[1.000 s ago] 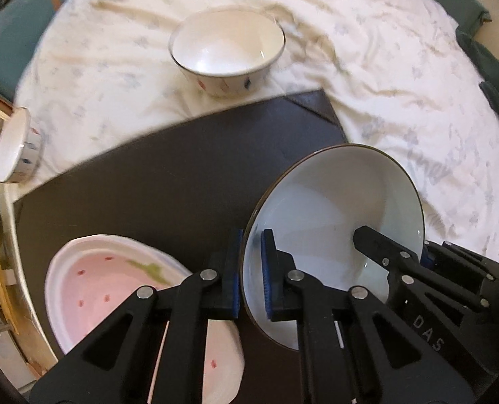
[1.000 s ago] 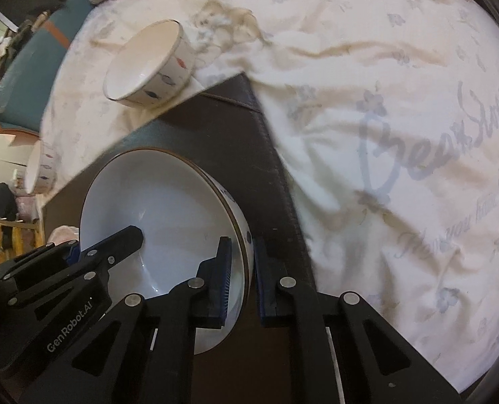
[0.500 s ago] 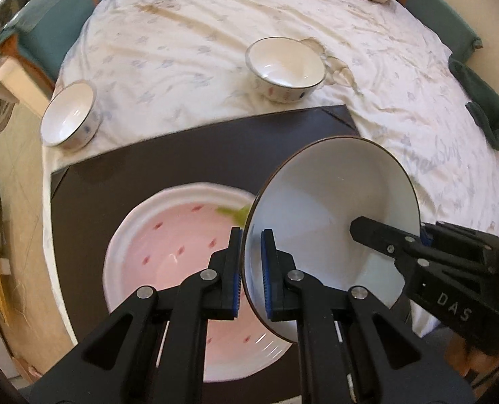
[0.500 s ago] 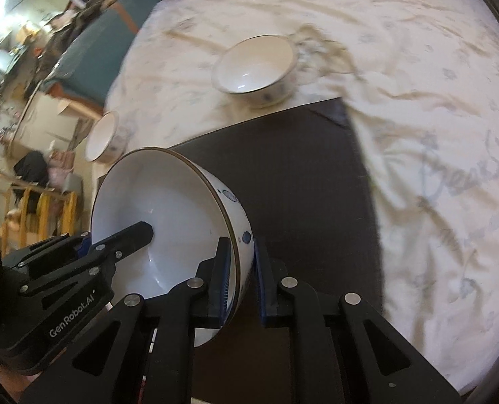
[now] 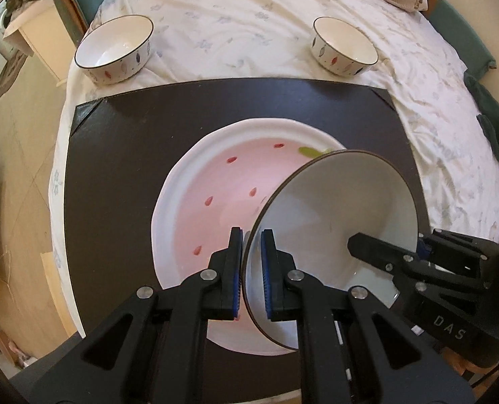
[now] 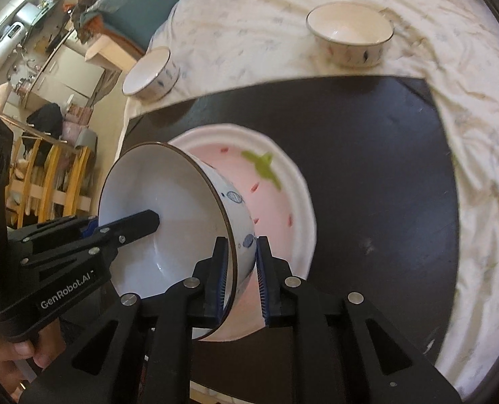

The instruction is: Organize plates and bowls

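Big white bowl tilted on edge over pink plate, clamped at opposite sides of rim. Left gripper nearly fully closed, blue pads pinching near rim. Right gripper jaws easing apart, bowl wall between them, inner pad looks on the wall, outer pad contact hard to tell. Left view only: bowl's smooth glossy inside, thin dark rim line, right gripper reaching in from right; outer wall hidden. Right view only: blue oval prints on bowl's outer wall, bare hand on left gripper's handle at lower left, cluttered room and yellow wooden frame beyond. Plate glazed, wavy white edge, red seed marks, green leaf shape, directly under and ahead of both grippers, on flat black mat. Two small straight-sided bowls, one far ahead left, one far ahead right, leaf prints, on wrinkled cream floral cloth.
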Available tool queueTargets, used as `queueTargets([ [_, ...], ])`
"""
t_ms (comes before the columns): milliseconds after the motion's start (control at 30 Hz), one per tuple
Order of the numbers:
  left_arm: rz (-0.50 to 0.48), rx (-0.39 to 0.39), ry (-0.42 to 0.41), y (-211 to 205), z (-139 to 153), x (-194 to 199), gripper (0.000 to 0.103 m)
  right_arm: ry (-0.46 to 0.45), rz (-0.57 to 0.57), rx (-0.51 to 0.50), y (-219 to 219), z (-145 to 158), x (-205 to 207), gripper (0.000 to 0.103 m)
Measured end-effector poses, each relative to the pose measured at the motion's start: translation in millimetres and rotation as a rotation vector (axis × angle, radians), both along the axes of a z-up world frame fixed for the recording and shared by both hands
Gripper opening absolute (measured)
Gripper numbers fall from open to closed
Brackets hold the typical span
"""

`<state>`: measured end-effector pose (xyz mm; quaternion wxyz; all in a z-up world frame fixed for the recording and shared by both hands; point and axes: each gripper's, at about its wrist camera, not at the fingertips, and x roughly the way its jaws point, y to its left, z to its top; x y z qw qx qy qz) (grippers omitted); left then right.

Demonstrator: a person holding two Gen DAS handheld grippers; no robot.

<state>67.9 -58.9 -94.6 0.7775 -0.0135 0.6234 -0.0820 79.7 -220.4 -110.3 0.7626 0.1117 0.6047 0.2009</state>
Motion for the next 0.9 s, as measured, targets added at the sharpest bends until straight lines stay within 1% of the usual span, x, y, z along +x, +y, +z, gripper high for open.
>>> queueTargets([
  [67, 0.014, -0.012, 0.014, 3.8, -4.9, 2.2, 0.008, 0.016, 0.003, -0.001, 4.1, -6.4, -2.7, 0.018],
  [133, 0.025, -0.021, 0.011, 7.1, -6.7, 3.9, 0.008, 0.039, -0.001, 0.003, 6.7, -13.7, -2.5, 0.018],
  [267, 0.025, -0.010, 0.008, 9.8, -10.2, 6.1, 0.008, 0.036, -0.001, 0.012, 9.2, -18.8, -0.9, 0.019],
  [433, 0.067, -0.019, 0.043, 18.5, -20.3, 11.2, 0.008, 0.080, -0.002, 0.036, 10.8, -28.3, 0.7, 0.020],
  [533, 0.079, -0.010, 0.034, 21.4, -20.5, 13.9, 0.008, 0.083, 0.002, 0.034, 16.1, -30.5, -0.1, 0.023],
  [700, 0.102, -0.035, 0.043, 27.0, -22.6, 16.0, 0.008, 0.100, -0.025, 0.072, 17.0, -33.6, 5.4, 0.024],
  [900, 0.109, -0.016, 0.050, 25.5, -24.0, 15.6, 0.008, 0.125, -0.040, 0.095, 14.2, -36.6, 6.8, 0.025],
])
